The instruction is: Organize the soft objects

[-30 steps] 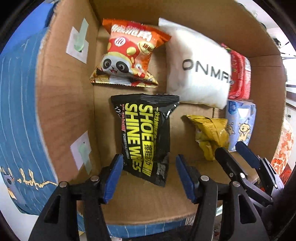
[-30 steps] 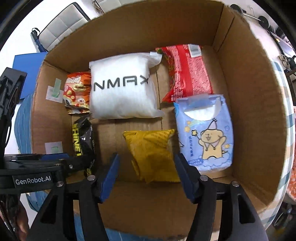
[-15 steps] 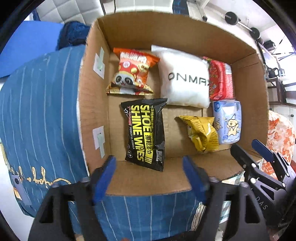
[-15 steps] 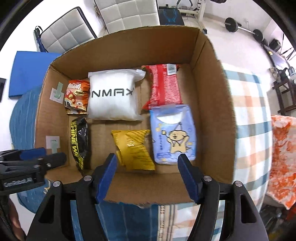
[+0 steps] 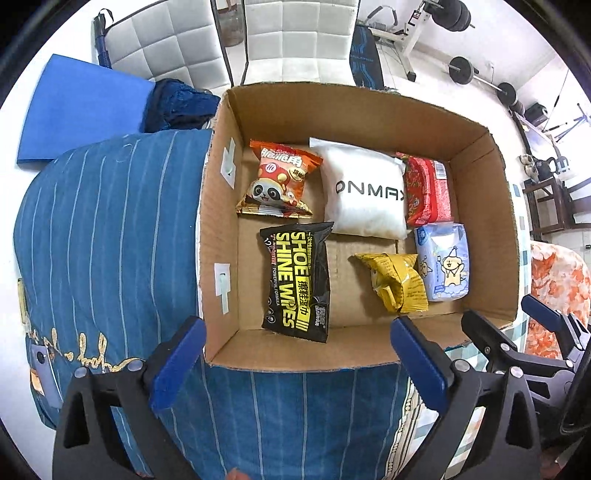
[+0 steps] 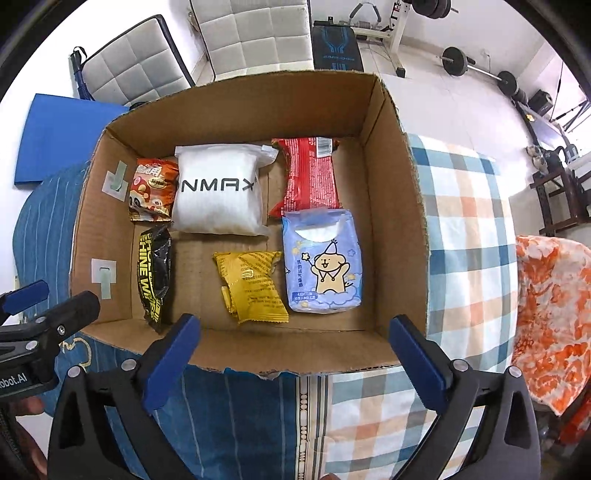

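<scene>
An open cardboard box (image 5: 218, 236) (image 6: 399, 206) holds several soft packs: a panda snack bag (image 5: 279, 179) (image 6: 152, 189), a white ONMAX pouch (image 5: 364, 190) (image 6: 218, 190), a red pack (image 5: 426, 188) (image 6: 308, 173), a black shoe-wipes pack (image 5: 297, 280) (image 6: 154, 275), a yellow bag (image 5: 397, 280) (image 6: 253, 286) and a blue tissue pack (image 5: 445, 262) (image 6: 321, 262). My left gripper (image 5: 295, 352) is open and empty, above the box's near wall. My right gripper (image 6: 293, 352) is open and empty, also above the near wall. Each gripper shows in the other's view.
The box rests on a blue striped cloth (image 5: 99, 229) and a plaid cloth (image 6: 469, 236). An orange floral cloth (image 6: 550, 317) lies at the right. A blue mat (image 5: 79, 107), white padded chairs (image 6: 251, 33) and gym weights (image 6: 476, 66) are beyond.
Both grippers have pulled back and up out of the box, so the whole box and the cloths around it now show. The packs have not moved.
</scene>
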Demonstrator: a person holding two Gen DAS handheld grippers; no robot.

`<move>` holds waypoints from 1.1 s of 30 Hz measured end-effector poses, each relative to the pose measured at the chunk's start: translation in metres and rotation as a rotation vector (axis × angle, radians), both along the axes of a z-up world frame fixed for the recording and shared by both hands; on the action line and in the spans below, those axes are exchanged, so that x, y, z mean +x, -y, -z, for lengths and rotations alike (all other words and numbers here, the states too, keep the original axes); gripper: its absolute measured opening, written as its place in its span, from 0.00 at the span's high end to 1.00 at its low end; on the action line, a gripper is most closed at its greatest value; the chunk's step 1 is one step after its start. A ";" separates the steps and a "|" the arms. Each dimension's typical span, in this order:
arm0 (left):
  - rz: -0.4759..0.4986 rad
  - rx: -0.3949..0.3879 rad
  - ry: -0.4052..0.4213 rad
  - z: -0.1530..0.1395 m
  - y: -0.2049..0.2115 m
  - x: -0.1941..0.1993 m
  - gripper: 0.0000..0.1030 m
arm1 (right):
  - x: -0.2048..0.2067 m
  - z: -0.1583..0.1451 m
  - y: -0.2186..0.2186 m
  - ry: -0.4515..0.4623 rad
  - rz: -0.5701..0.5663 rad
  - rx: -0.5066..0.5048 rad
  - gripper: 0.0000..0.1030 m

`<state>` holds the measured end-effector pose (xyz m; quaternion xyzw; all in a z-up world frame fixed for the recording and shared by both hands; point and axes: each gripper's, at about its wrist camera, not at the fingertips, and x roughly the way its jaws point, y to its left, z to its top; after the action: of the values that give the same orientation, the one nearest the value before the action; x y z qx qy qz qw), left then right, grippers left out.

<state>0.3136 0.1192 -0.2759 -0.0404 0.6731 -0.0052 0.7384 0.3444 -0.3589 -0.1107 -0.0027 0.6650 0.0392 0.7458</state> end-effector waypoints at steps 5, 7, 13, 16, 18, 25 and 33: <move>-0.002 0.014 0.056 -0.017 0.003 -0.010 0.01 | -0.005 -0.014 0.002 0.024 0.003 0.011 0.00; -0.006 0.013 0.080 -0.025 0.004 -0.014 0.01 | -0.009 -0.023 0.005 0.039 0.007 0.014 0.00; -0.024 0.021 0.172 -0.064 0.006 -0.040 0.01 | -0.027 -0.054 0.015 0.085 0.011 0.031 0.00; -0.031 0.021 0.221 -0.087 0.008 -0.057 0.01 | -0.043 -0.079 0.020 0.123 0.003 0.043 0.00; -0.032 0.019 0.258 -0.104 0.011 -0.071 0.01 | -0.052 -0.092 0.023 0.140 0.005 0.046 0.00; -0.032 0.048 0.336 -0.155 0.019 -0.116 0.01 | -0.097 -0.149 0.032 0.202 0.003 0.123 0.00; -0.048 0.056 0.415 -0.202 0.021 -0.158 0.01 | -0.145 -0.205 0.046 0.259 0.012 0.176 0.00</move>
<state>0.1553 0.0983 -0.0739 -0.0338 0.5052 0.0230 0.8620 0.1991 -0.4045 0.0944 0.0616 0.5574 0.0920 0.8228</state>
